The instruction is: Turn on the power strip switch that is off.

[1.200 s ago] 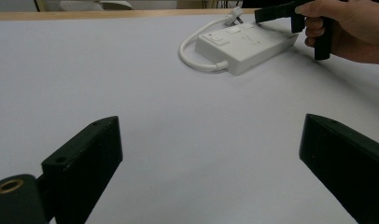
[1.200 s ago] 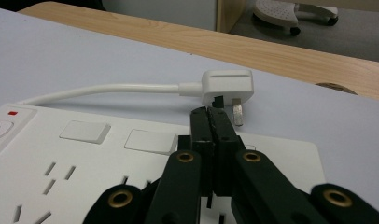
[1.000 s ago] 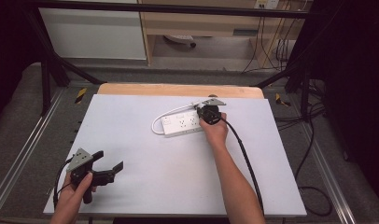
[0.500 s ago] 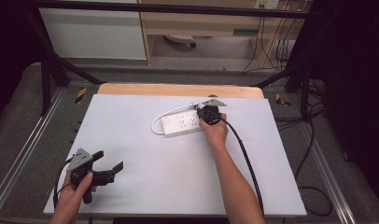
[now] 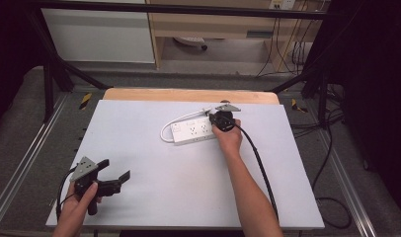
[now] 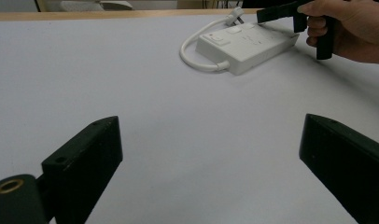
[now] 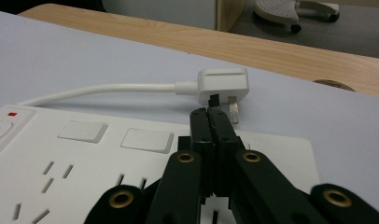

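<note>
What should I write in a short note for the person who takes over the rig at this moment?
Left gripper: open, holds nothing, near the table's front left corner.
Right gripper: jaws shut together, over the right end of the power strip, nothing visibly between them.
The strip lies at the far middle of the table; its plug lies unplugged on the table just behind it, the cable looped round the left end.
Done: nothing visibly moved or gripped.
Left: probably to handle the strip or its plug.

No readable txt, brand or nos. anywhere; power strip (image 7: 145,154) has just a power symbol on its btn.
</note>
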